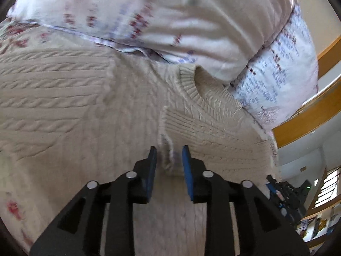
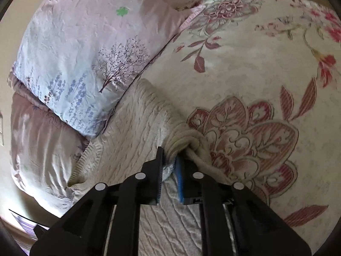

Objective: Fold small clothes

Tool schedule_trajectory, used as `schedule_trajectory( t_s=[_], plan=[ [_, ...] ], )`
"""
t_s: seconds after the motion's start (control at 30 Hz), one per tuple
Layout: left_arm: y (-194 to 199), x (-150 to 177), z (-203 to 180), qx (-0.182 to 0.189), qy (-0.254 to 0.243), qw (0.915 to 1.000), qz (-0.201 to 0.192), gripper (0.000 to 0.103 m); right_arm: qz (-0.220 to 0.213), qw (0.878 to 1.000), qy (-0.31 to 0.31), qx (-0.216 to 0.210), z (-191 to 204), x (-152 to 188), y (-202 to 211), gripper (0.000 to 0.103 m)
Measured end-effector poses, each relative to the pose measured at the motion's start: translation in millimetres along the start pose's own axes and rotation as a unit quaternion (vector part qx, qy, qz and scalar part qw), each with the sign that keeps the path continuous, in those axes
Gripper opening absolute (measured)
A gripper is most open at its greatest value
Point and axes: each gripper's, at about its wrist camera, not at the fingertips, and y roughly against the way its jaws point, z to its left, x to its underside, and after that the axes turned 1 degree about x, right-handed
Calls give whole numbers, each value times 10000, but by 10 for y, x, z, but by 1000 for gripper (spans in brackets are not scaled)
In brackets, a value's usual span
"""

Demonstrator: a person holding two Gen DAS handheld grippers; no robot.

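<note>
A cream cable-knit sweater point(image 1: 89, 98) lies spread on the bed, its ribbed collar point(image 1: 189, 83) toward the pillows. My left gripper point(image 1: 169, 151) sits over a sleeve edge near the armpit seam, its blue pads a small gap apart with a fold of knit between them. In the right wrist view the same sweater point(image 2: 132, 128) lies along the pillow. My right gripper point(image 2: 170, 155) is shut on a bunched fold of the sweater point(image 2: 181, 138) at its edge.
Patterned pillows point(image 1: 191, 21) point(image 2: 81, 64) lie beyond the sweater. A floral bedspread point(image 2: 266, 74) covers the bed to the right. A wooden bed rail point(image 1: 309, 115) runs at the right edge. My right gripper's body shows in the left wrist view point(image 1: 283, 189).
</note>
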Motion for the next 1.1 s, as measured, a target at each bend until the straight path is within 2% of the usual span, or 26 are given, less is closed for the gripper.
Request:
schedule_trajectory(
  t_s=[0.03, 0.07, 0.1, 0.17, 0.2, 0.23, 0.33, 0.47, 0.57, 0.63, 0.73, 0.87, 0.97, 1.03, 1.1],
  plan=[
    [147, 17, 94, 85, 92, 9999, -83, 33, -3, 10000, -8, -44, 10, 14, 51, 31],
    [269, 37, 183, 133, 151, 9996, -178, 34, -42, 10000, 16, -80, 15, 36, 103, 37],
    [412, 66, 284, 156, 202, 9992, -301, 39, -111, 9999, 63, -65, 42, 55, 156, 47],
    [735, 118, 516, 69, 355, 9973, -639, 46, -356, 9991, 221, 97, 88, 125, 291, 62],
    [906, 146, 654, -31, 470, 9954, -829, 49, -452, 9984, 291, 196, 112, 158, 336, 75],
    [1063, 167, 793, -122, 602, 9931, -994, 50, -543, 9975, 388, 246, 133, 205, 382, 80],
    [1427, 213, 1203, -358, 1078, 9843, -1348, 52, -429, 9963, 740, 43, 209, 337, 381, 80],
    [1745, 243, 1728, -610, 1894, 9663, -1634, 52, -46, 9906, 1292, -452, 395, 522, 232, 80],
    [1864, 267, 2003, -640, 2404, 9510, -1836, 52, 176, 9849, 1561, -724, 476, 627, 153, 80],
    [1898, 254, 2153, -625, 2716, 9409, -1923, 52, 276, 9818, 1720, -761, 523, 662, 124, 80],
    [1942, 243, 2362, -500, 3084, 9283, -2018, 51, 380, 9792, 1808, -837, 554, 684, 108, 80],
    [1941, 206, 2434, -441, 3373, 9155, -2147, 50, 419, 9789, 1791, -892, 551, 684, 104, 81],
    [1953, 158, 2536, -434, 3631, 9040, -2215, 41, 447, 9782, 1812, -913, 550, 688, 100, 81],
    [1957, 126, 2592, -485, 3698, 9011, -2210, 30, 464, 9776, 1831, -922, 554, 696, 99, 82],
    [1946, 109, 2628, -526, 3716, 9004, -2200, 23, 475, 9774, 1841, -930, 560, 699, 99, 83]
  ],
)
